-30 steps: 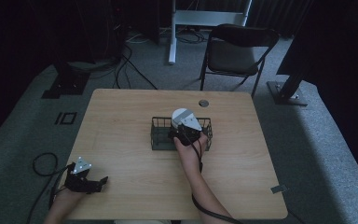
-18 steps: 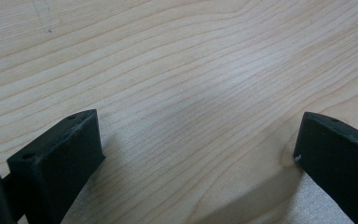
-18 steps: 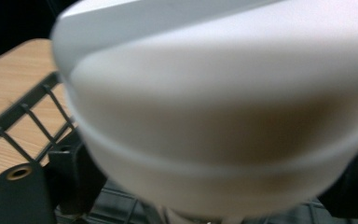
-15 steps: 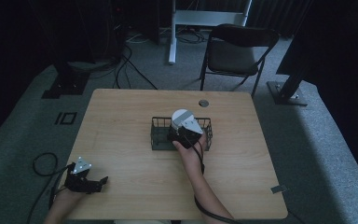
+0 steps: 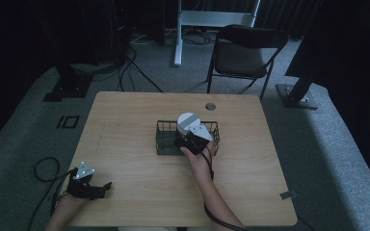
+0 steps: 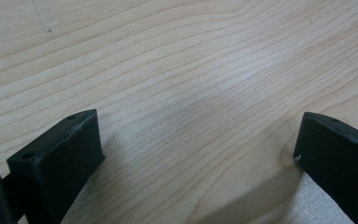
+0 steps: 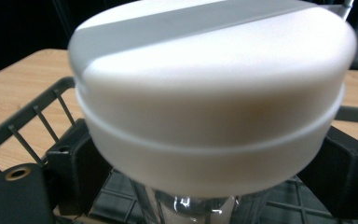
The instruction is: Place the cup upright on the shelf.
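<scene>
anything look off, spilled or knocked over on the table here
Nothing stands out. The white-lidded container sits upright over the black wire basket, held by the right gripper. The left gripper rests open on bare table. No spills or damage show.

White lid, grey stripe; dark wire basket; pale wood-grain table.

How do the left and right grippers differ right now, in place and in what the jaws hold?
The left gripper sits at the table's near left corner, jaws wide apart with bare wood between; the right gripper is over the wire basket, jaws either side of a white-lidded jar. Both are hand-held.
</scene>
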A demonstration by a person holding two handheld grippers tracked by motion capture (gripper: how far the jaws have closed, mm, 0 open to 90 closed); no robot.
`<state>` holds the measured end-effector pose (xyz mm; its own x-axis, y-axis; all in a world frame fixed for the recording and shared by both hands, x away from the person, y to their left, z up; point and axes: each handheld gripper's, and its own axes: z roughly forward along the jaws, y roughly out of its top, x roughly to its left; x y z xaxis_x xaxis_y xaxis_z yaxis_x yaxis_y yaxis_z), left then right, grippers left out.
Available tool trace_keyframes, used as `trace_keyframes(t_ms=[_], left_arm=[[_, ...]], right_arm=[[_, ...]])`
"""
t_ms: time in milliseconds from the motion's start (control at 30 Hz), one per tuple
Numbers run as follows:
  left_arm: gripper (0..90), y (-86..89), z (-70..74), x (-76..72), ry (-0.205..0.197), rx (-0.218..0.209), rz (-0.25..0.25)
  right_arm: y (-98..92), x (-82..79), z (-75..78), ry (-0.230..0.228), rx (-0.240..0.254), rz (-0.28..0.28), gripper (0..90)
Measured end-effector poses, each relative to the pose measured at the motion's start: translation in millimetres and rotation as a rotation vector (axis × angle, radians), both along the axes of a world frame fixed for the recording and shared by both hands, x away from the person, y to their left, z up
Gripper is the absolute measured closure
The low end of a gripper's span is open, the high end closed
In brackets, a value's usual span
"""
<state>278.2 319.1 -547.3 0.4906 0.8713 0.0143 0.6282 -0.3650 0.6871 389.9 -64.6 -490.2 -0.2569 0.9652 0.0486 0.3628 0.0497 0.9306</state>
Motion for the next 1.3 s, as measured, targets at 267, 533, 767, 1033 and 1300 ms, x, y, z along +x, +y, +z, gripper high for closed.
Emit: trace_keyframes(t_ms=[267, 533, 767, 1033, 1300], left_arm=[[1.2, 0.0, 0.0, 0.0, 0.000, 0.000, 0.000], [1.2, 0.0, 0.0, 0.0, 0.000, 0.000, 0.000], [1.2, 0.0, 0.0, 0.0, 0.000, 0.000, 0.000], [1.2, 0.0, 0.0, 0.0, 0.000, 0.000, 0.000], [1.2, 0.0, 0.0, 0.0, 0.000, 0.000, 0.000]], right_arm=[[-2.3, -3.5, 0.4, -0.009, -0.015, 0.018, 11.4], [-6.3, -7.6, 2.8, -0.017, -0.010, 0.025, 11.4], [-6.7, -13.5, 5.8, -0.023, -0.005, 0.039, 11.4], [-14.4, -20.1, 5.2, -0.027, 0.001, 0.033, 11.4], [-18.5, -32.1, 4.7, -0.039, 0.014, 0.051, 11.5]])
